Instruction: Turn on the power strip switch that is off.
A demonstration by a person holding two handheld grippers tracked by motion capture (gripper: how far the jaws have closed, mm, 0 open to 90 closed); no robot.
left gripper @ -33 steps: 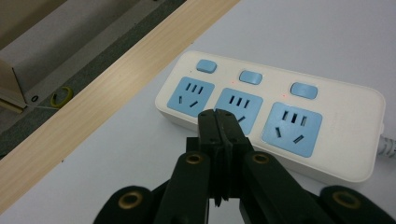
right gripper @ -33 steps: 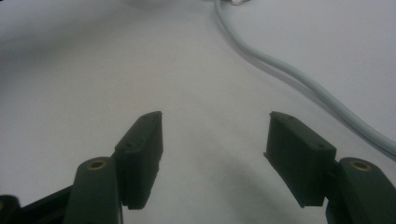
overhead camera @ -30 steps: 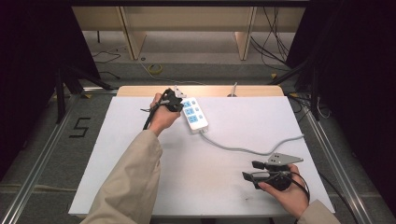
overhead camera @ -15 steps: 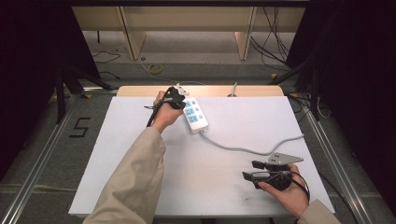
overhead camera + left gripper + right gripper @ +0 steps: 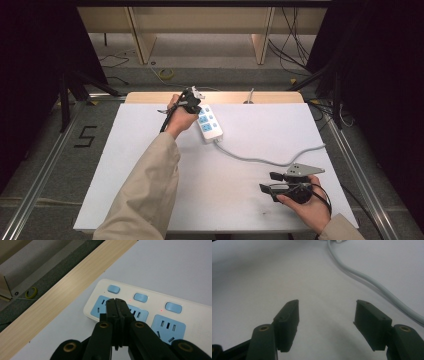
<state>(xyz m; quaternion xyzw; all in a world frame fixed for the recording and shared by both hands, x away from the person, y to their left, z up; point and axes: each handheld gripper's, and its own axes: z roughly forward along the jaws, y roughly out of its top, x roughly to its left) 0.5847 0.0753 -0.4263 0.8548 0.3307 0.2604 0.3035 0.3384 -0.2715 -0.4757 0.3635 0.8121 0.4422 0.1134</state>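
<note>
Near edge of the worktop (image 5: 125, 165): right tongs (image 5: 267, 190) sit low in the person's right hand, jaws wide apart w/ nothing between them; right gripper view has bare white surface between the two pads. They rest well apart from the work.

Mid-worktop: grey cable (image 5: 260, 160) snakes from the right side back toward the power strip; in the right gripper view it passes beside the right jaw, not touching.

Far end, near the wooden edge strip (image 5: 150, 96): power strip (image 5: 210, 124), white w/ blue sockets and blue rocker switches. Long axis runs diagonally, far-left to near-right in the high view, cable leaving the near end. Left tongs (image 5: 192, 99) are over its far end, jaws pressed together, gripping nothing. In the left gripper view the closed tips (image 5: 116, 302) sit just short of the switch row, between the end switch (image 5: 113, 289) and the middle switch (image 5: 140, 297), over the end socket. Can't tell whether they touch the casing. Small red lights glow beside the middle and third switches.

Key relation: switches lie just ahead of the closed tips, across the strip's width. Left hand is by far the nearer; likely next is a short nudge fwd and slightly sideways to press one switch. Which one, can't say.
</note>
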